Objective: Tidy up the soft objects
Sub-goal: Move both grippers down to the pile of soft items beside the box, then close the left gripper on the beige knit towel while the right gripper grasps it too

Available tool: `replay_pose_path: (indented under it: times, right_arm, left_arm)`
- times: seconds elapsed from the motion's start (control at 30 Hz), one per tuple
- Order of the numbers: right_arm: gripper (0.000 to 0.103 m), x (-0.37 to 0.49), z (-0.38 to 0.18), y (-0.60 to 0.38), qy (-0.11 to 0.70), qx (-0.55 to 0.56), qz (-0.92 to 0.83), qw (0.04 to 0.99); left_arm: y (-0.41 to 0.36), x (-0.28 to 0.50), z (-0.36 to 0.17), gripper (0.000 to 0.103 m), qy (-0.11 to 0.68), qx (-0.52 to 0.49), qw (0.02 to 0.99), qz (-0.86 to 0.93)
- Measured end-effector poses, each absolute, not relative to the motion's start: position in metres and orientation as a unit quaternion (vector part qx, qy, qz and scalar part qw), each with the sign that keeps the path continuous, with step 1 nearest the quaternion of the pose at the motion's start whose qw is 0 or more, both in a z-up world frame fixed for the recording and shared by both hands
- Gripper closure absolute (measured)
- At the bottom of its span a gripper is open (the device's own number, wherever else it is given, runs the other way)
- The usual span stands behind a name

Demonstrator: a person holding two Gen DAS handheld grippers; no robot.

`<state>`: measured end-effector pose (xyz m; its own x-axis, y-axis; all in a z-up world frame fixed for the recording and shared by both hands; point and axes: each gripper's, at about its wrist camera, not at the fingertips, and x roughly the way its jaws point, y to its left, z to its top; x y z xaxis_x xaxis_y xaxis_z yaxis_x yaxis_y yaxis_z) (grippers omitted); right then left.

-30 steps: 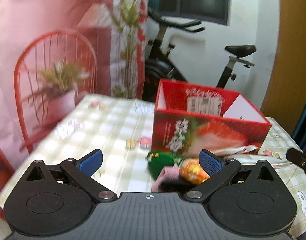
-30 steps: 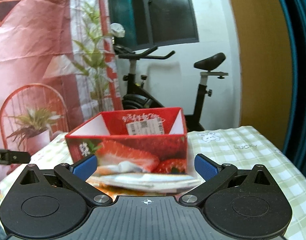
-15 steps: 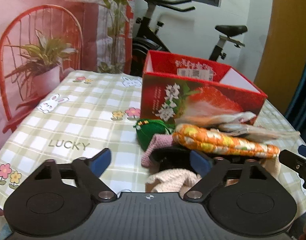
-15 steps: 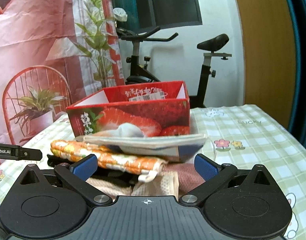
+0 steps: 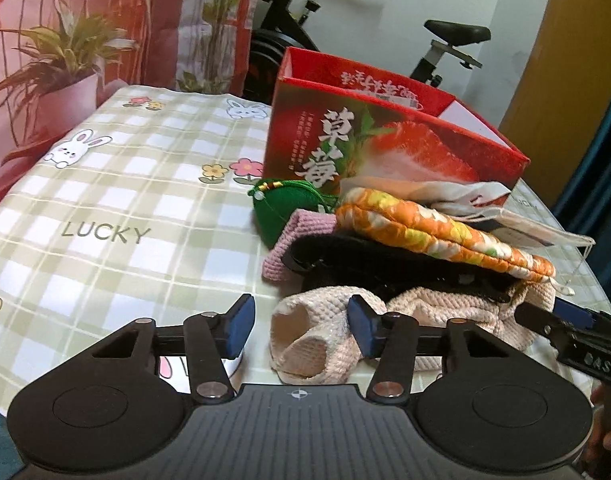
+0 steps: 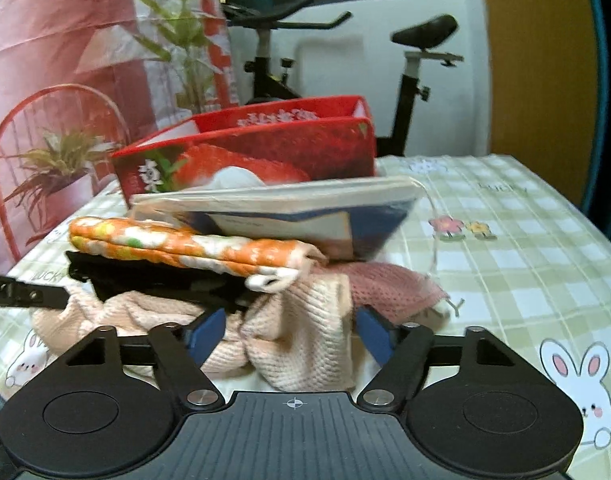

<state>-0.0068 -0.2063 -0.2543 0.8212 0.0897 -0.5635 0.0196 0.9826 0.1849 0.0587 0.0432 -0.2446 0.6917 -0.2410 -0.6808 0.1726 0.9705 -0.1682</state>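
Step in hand, first grasp: left gripper and right gripper, both part-open and holding nothing, straddle opposite ends of peach knit cloth under pile before strawberry box, table's far edge; next, likely closing.

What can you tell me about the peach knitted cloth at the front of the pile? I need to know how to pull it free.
The peach knitted cloth is soft, ribbed knit, crumpled in loose folds at the pile's near bottom on the checked tablecloth. A black item and the orange floral pad lie on top of it. The left hand-held gripper and the right hand-held gripper are both open, each with the blue pads straddling a fold of it.
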Motion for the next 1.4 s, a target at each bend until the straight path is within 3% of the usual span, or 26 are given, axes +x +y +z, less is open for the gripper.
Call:
replay_pose_path:
  times: [0.07, 0.43, 0.7, 1.03, 1.4]
  right_arm:
    - [0.048, -0.004, -0.259, -0.211, 0.303, 0.104, 0.011, 0.947]
    - [0.05, 0.002, -0.269, -0.212, 0.308, 0.102, 0.019, 0.946]
    - [0.066, 0.002, -0.268, -0.211, 0.311, 0.108, 0.039, 0.943]
    - [0.068, 0.0, -0.27, -0.21, 0.318, 0.114, 0.046, 0.94]
    - [0.07, 0.001, -0.271, -0.207, 0.328, 0.116, 0.053, 0.936]
  left_arm:
    - [0.043, 0.059, -0.246, 0.05, 0.38, -0.049, 0.917, -0.116]
    - [0.044, 0.062, -0.254, 0.049, 0.392, -0.064, 0.91, -0.12]
    - [0.046, 0.059, -0.251, 0.039, 0.385, -0.068, 0.914, -0.107]
    - [0.051, 0.055, -0.241, 0.03, 0.363, -0.071, 0.924, -0.096]
    - [0.054, 0.054, -0.242, 0.029, 0.366, -0.069, 0.922, -0.104]
